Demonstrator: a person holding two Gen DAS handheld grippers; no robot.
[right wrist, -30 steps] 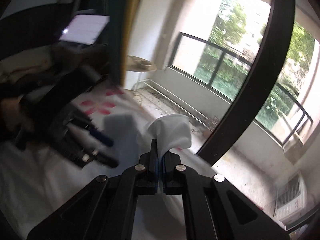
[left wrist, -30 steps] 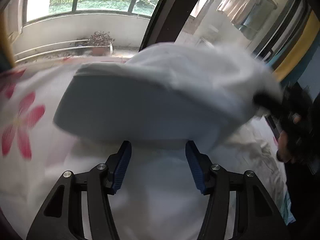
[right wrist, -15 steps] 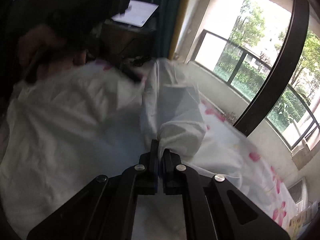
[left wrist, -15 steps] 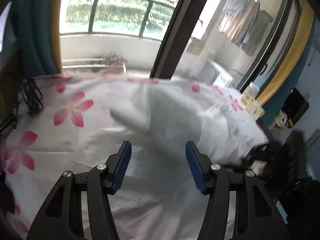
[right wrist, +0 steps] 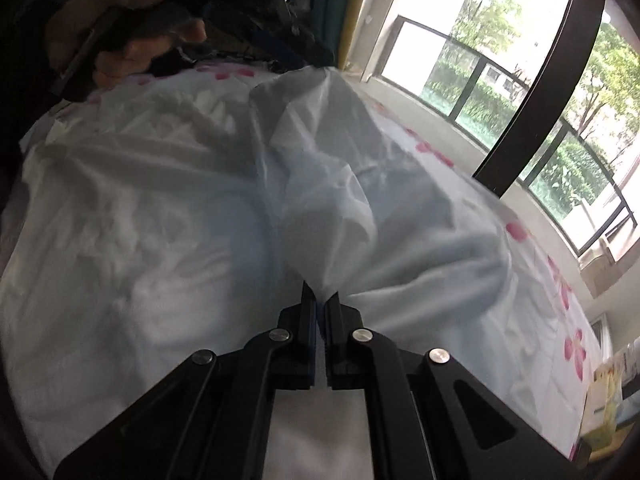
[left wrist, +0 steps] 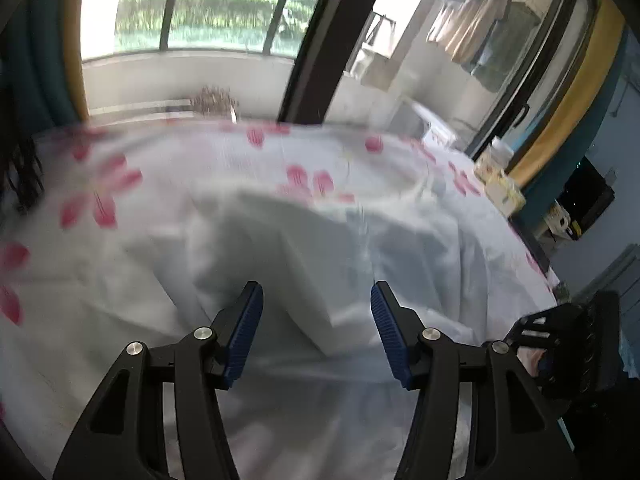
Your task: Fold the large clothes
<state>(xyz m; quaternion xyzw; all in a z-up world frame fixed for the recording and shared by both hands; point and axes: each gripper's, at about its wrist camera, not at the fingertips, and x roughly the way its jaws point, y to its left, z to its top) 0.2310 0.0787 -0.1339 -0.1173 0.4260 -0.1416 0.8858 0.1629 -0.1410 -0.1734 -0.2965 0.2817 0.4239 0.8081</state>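
White cloth, the garment (right wrist: 328, 200), lies spread over the flowered bed (left wrist: 100, 196), filling the middle of both views. The right gripper (right wrist: 320, 300) is clamped on a bunched edge of it at lower centre. The left gripper (left wrist: 316, 320) stands half open and empty above the cloth. A fold seems under way; next, the pinched edge likely needs laying flat and releasing.

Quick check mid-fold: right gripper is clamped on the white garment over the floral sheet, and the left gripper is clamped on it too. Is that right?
Not quite. The left gripper is open, holding nothing, as the left wrist view shows. The right gripper is indeed clamped on the white garment over the floral sheet.
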